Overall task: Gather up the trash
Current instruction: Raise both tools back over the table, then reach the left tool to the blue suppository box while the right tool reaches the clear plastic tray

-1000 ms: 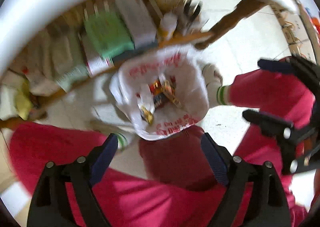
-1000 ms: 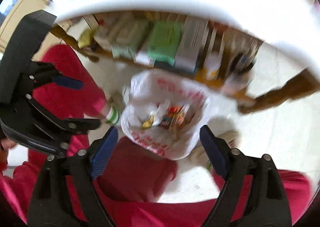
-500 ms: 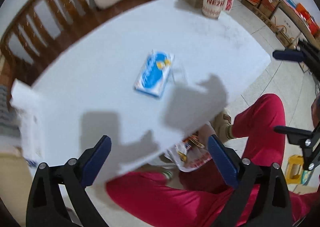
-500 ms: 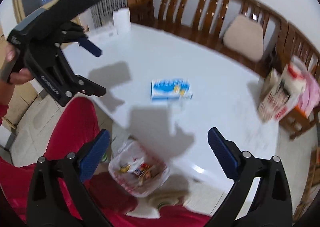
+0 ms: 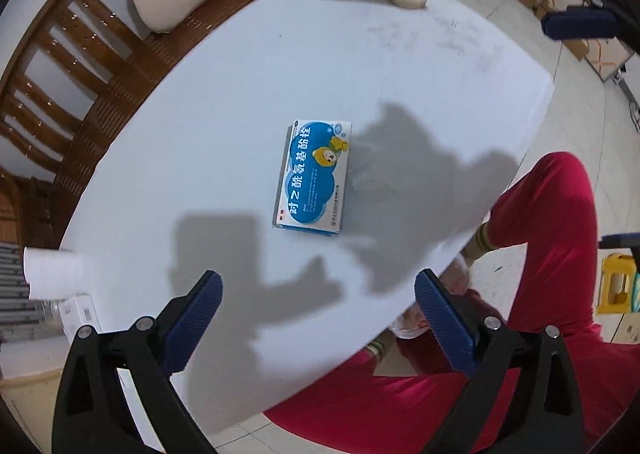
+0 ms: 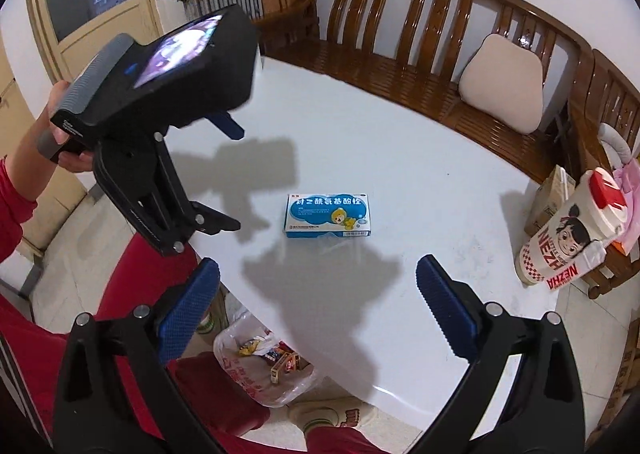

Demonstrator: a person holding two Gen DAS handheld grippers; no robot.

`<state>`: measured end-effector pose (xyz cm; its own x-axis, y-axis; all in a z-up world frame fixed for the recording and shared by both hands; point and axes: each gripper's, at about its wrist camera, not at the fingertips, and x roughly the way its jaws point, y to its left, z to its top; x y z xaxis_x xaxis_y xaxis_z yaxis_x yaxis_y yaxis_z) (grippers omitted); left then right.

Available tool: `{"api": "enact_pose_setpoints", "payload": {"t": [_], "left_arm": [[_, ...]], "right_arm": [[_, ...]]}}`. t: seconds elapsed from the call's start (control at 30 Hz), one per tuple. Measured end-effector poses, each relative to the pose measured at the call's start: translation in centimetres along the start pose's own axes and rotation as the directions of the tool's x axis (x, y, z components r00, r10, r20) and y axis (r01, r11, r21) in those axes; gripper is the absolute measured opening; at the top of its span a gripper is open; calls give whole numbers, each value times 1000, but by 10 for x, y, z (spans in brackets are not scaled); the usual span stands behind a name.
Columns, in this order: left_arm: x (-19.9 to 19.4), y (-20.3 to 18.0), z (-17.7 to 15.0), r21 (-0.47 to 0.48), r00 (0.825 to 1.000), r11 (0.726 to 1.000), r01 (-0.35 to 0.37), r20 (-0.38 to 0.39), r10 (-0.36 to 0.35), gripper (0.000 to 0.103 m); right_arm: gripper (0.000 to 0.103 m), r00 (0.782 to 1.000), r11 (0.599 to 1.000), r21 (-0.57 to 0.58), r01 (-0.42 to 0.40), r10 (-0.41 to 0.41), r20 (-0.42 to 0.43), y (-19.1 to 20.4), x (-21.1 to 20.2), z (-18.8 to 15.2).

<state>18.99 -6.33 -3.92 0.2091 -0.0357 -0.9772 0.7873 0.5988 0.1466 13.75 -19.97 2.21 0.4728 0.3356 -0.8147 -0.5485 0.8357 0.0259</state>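
- While both grippers hang above the white table (image 5: 224, 102), nothing is between the jaws of either: the left gripper (image 5: 318, 318) and the right gripper (image 6: 318, 306) have just spread their jaws wide and now stand fully apart.
- One risk, as I judge it, is the box (image 5: 312, 178) sliding on the smooth tabletop: a pad that meets only one long side first would push it along rather than pinch it.
- Another risk is crushing. It looks like thin card, so a hard squeeze across the broad faces could buckle it and let it slip out.
- A third is confusion between the two hands, since both point down at the same box; if both close in together the fingers could knock each other.
- Dropping it short is possible too: the plastic bag (image 6: 264, 366) sits on the floor under the near edge of the table, partly hidden by it and by the red trouser legs (image 5: 552, 222), so a release from above could miss its mouth.
- That box lies flat near the middle of the table, well apart from the tall printed cup (image 6: 568, 238) at the far right edge.
- It is a small rectangular carton, white with a blue cloud panel, white lettering and a yellow cartoon bear, closed and undented as far as shows.
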Motion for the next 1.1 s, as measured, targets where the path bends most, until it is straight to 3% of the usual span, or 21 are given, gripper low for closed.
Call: {"api": "enact_pose_setpoints", "payload": {"t": [0.4, 0.7, 1.1], "left_arm": [[67, 29, 22, 12, 995, 999, 53, -81, -52, 94], [109, 37, 35, 39, 988, 996, 82, -134, -76, 94], [135, 58, 44, 2, 976, 988, 153, -159, -151, 95]], "right_arm": [[96, 987, 993, -35, -113, 108, -117, -12, 72, -4], [96, 969, 989, -45, -142, 129, -209, -17, 125, -9], [96, 959, 982, -62, -181, 162, -231, -19, 177, -7]]}}
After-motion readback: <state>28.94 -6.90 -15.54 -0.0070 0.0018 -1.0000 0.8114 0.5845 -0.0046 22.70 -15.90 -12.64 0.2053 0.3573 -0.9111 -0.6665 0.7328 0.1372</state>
